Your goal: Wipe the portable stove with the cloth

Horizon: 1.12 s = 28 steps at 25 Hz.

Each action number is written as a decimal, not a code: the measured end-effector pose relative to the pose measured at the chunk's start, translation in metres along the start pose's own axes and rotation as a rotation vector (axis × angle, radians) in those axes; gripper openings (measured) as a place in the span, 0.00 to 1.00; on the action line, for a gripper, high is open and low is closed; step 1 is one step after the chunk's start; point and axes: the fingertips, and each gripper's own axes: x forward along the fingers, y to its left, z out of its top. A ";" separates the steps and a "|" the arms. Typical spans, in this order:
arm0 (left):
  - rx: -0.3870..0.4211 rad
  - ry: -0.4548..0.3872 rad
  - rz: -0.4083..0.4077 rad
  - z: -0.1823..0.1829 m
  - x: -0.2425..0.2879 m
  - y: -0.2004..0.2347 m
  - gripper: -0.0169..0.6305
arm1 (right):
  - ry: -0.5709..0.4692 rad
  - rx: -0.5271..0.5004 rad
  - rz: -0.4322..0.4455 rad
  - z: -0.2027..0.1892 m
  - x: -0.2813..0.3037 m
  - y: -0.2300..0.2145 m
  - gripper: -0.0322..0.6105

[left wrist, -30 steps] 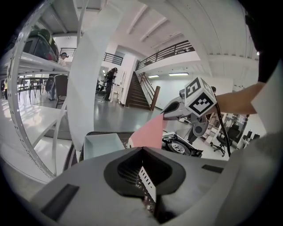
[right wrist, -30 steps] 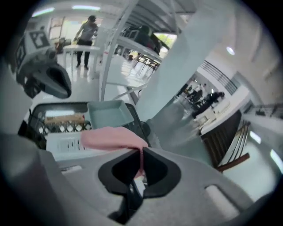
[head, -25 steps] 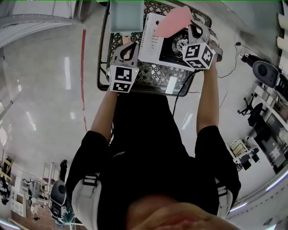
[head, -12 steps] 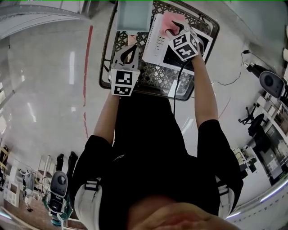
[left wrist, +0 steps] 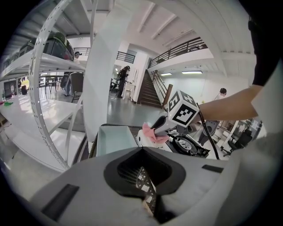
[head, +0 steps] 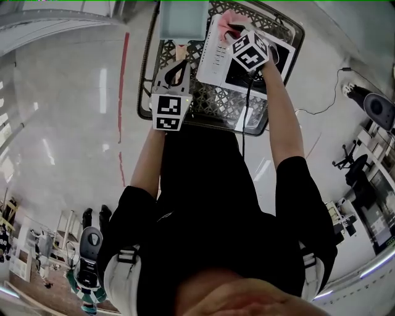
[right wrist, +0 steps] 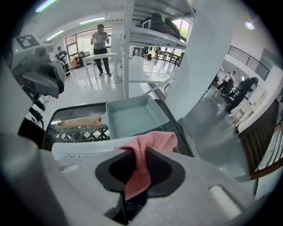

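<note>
The white portable stove (head: pixel 213 54) lies in a black lattice cart (head: pixel 216 103). Its burner (left wrist: pixel 185 144) shows in the left gripper view. My right gripper (head: pixel 233 29) points steeply down at the stove's far corner. Its jaws have just been closing and are shut on the pink cloth (right wrist: pixel 149 145), which is pinched between them. The cloth (head: pixel 229 16) is bunched on the stove's white edge (right wrist: pixel 82 152). My left gripper (head: pixel 178 64) hovers over the cart to the left of the stove, its jaws together with nothing in them.
A pale blue tray (head: pixel 182 18) sits in the cart's far left corner, right beside the stove. A tan object (right wrist: pixel 77 122) lies on the lattice. A black cable (head: pixel 245 117) hangs over the cart's near rim. White shelving (left wrist: pixel 57 101) stands beyond.
My right gripper came down and forward from above the burner to the stove's far corner. The cloth, first spread in the air, is now bunched on the stove. The left gripper hardly moved.
</note>
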 end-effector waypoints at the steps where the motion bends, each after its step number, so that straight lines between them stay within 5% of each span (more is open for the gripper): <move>1: -0.001 -0.001 0.001 0.000 0.000 0.000 0.03 | -0.001 -0.007 0.000 0.001 0.001 0.003 0.15; 16: -0.015 0.006 0.005 -0.007 -0.005 0.008 0.03 | -0.008 -0.036 0.089 0.007 -0.006 0.064 0.14; 28: 0.019 0.035 -0.022 -0.016 -0.002 0.004 0.03 | -0.011 0.094 0.124 -0.011 -0.024 0.124 0.14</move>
